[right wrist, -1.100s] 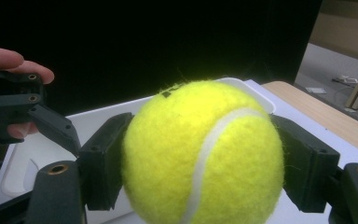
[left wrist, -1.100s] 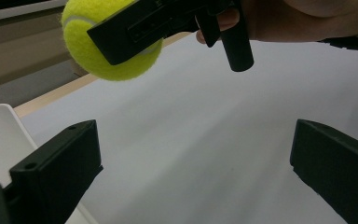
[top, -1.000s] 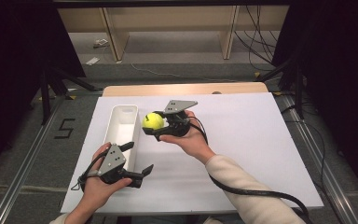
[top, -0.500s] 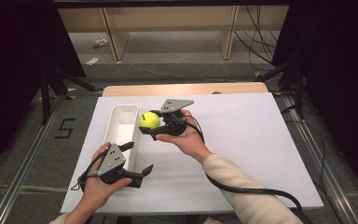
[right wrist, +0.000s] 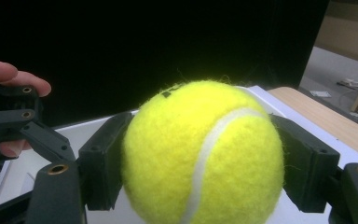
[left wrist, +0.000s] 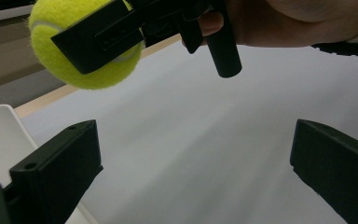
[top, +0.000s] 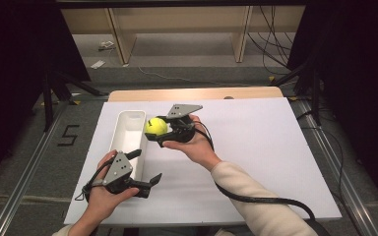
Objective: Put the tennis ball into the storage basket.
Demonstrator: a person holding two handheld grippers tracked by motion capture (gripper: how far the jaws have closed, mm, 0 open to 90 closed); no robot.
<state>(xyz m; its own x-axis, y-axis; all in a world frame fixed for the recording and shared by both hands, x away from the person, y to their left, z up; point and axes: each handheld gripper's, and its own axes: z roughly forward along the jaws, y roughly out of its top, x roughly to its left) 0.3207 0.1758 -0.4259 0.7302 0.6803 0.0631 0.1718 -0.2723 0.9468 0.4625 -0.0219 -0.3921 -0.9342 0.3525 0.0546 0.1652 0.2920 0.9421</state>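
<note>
Above the counter [top: 275,147], just right of the white tray [top: 128,135], the right tool [top: 160,129] is held raised in the right hand [top: 192,145], jaws pointing left and clamped on both sides of the tennis ball [top: 155,126]. The ball is carried clear of the surface, beside the tray's right rim. At the near left edge, the left tool [top: 147,167] is gripped low, jaws spread wide with nothing between them. Bare white surface is seen to the right.
</note>
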